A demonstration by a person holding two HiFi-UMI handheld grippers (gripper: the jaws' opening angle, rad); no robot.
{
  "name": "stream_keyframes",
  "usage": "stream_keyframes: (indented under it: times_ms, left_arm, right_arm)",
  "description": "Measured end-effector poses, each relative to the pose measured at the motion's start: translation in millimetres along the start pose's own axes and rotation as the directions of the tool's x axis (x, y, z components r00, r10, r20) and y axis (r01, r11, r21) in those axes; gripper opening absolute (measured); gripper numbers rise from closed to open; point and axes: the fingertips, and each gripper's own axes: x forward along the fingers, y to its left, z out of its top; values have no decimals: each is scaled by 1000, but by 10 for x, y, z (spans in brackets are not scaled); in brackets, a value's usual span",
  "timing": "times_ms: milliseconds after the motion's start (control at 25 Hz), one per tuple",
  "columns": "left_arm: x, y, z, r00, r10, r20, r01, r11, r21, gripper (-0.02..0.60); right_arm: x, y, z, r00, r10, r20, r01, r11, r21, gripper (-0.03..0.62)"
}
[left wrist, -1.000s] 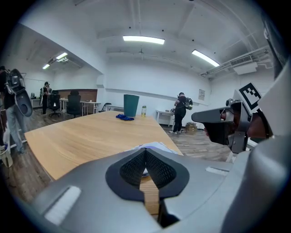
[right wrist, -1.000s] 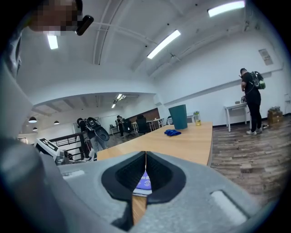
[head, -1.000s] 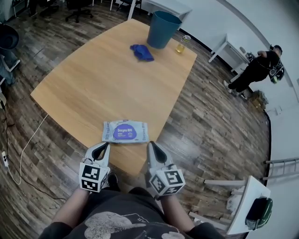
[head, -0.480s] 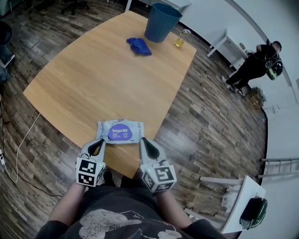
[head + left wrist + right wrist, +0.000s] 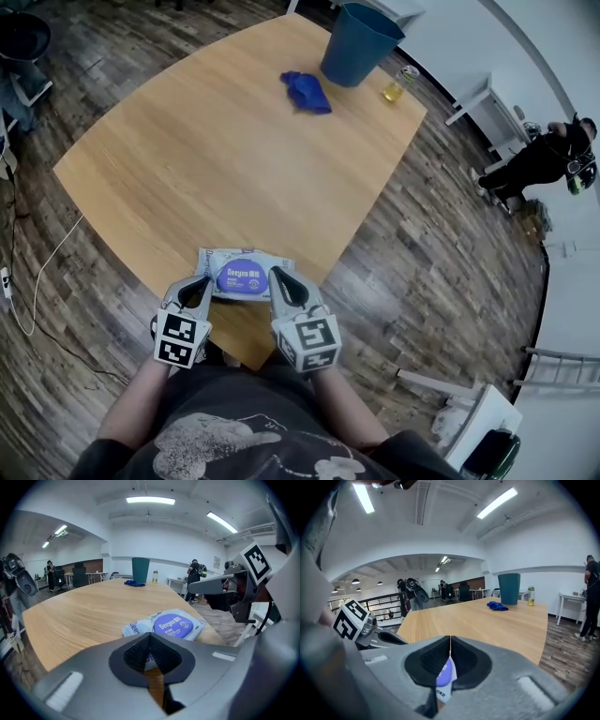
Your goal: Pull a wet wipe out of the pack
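At the near edge of the pale wooden table (image 5: 187, 169), a flat white plastic wet-wipe pack (image 5: 246, 275) with a round purple flap (image 5: 240, 277) on top lay face-up, close to the table's rim. The left gripper (image 5: 199, 284) hung at the pack's left end and the right gripper (image 5: 277, 277) over its right part. Each had its jaws pressed together with nothing between them. Whether either tip touched the pack could not be told.

The step in hand looked like the approach, since the flap seemed closed and no wipe showed. The next move would likely call for parting one set of jaws to catch the flap's edge while the other gripper pinned the pack against sliding. A tall blue bin (image 5: 359, 42), a crumpled blue cloth (image 5: 307, 92) and a small bottle (image 5: 401, 84) stood well apart at the far end.
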Motion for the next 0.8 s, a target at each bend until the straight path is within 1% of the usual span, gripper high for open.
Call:
stream_keyframes:
  times_ms: [120, 240, 360, 400, 560, 720, 800]
  left_arm:
    - [55, -16, -49, 999, -10, -32, 9, 1000, -4, 18]
    - [107, -41, -90, 998, -11, -59, 11, 1000, 8, 18]
    - [132, -37, -110, 997, -7, -73, 8, 1000, 9, 18]
    - [141, -34, -118, 997, -9, -76, 10, 1000, 10, 18]
    - [168, -21, -158, 996, -28, -88, 29, 1000, 12, 18]
    - [172, -26, -177, 993, -40, -107, 42, 999, 20, 18]
    - [176, -31, -182, 993, -41, -113, 44, 999, 19, 18]
  right_arm:
    - [114, 13, -101, 998, 33, -48, -35, 999, -31, -6]
    - [174, 30, -205, 994, 58, -88, -62, 997, -45, -6]
    - [202, 77, -281, 990, 84, -116, -90, 994, -54, -4]
    - [210, 99, -303, 988, 95, -123, -103, 993, -57, 9]
    - [238, 208, -372, 978, 140, -157, -152, 986, -69, 23]
    - [251, 267, -447, 966, 163, -199, -188, 975, -117, 72]
    - [261, 319, -506, 955, 187, -230, -225, 962, -153, 129]
